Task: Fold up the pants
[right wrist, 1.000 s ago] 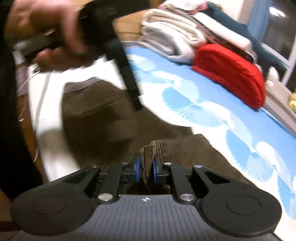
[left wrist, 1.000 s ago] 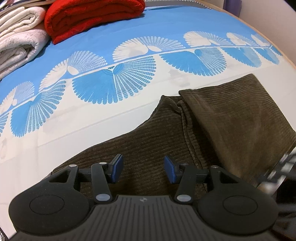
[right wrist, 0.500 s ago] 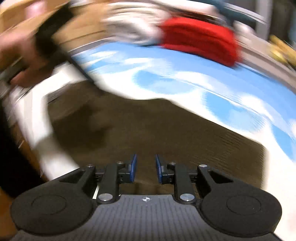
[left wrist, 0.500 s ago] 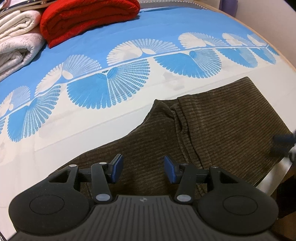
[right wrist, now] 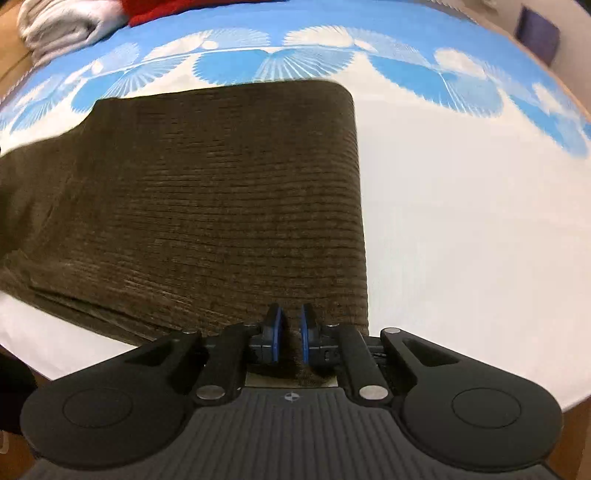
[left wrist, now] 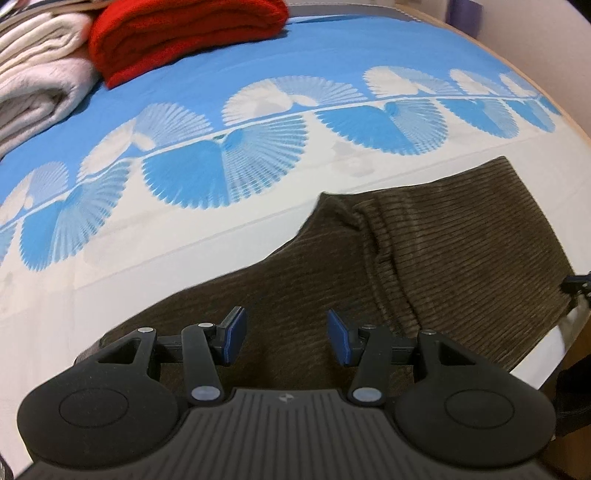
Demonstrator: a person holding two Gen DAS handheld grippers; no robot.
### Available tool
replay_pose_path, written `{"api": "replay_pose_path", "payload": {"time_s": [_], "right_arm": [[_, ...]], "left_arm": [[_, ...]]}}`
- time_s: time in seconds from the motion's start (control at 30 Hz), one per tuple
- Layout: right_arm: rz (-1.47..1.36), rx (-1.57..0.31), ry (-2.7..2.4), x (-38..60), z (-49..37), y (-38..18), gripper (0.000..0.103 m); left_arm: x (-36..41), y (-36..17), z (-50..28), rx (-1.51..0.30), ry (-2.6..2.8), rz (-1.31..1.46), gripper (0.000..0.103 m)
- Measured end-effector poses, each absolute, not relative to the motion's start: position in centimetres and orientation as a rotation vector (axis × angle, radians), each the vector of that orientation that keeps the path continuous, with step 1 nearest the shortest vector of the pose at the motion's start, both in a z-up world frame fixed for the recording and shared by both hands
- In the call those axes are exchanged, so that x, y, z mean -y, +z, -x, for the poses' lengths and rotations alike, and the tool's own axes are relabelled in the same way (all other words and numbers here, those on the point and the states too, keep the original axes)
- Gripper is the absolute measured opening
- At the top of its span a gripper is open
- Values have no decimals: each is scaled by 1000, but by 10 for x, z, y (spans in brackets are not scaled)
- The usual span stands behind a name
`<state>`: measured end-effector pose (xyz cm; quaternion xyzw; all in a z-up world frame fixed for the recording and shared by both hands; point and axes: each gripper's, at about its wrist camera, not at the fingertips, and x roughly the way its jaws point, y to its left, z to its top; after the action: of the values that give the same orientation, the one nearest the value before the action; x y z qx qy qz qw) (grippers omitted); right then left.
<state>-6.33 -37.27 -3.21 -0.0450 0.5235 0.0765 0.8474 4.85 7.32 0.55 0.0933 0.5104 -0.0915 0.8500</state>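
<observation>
A: Right wrist view: right gripper point(right wrist: 290, 332) closing, brown pants point(right wrist: 207, 199) cloth between its jaws at the bed's point(right wrist: 480, 221) near edge.

B: Left gripper point(left wrist: 282, 338)?

A: About half open, empty, hovering over the pants. Legs look doubled over once; folding them smaller likely remains.

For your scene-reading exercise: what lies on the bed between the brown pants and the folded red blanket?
Only bare bedsheet, blue with white fan prints, lies between the pants and the red blanket; the left wrist view shows it.
</observation>
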Motion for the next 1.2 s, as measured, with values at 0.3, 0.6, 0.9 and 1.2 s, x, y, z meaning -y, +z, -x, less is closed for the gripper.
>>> {"api": "replay_pose_path", "payload": {"time_s": [0.3, 0.6, 0.9, 1.2], "right_arm": [[-32, -781, 225, 359, 59, 82, 53], [-2, -577, 267, 342, 23, 108, 75], [-145, -720, 318, 314, 9, 92, 65], [-169, -744, 343, 309, -14, 87, 65]], "left_arm": [[-133, 25, -8, -993, -97, -46, 54], [-196, 17, 42, -1067, 34, 218, 64], [-239, -36, 86, -1065, 242, 543, 71], [-250, -86, 75, -974, 345, 779, 82]]}}
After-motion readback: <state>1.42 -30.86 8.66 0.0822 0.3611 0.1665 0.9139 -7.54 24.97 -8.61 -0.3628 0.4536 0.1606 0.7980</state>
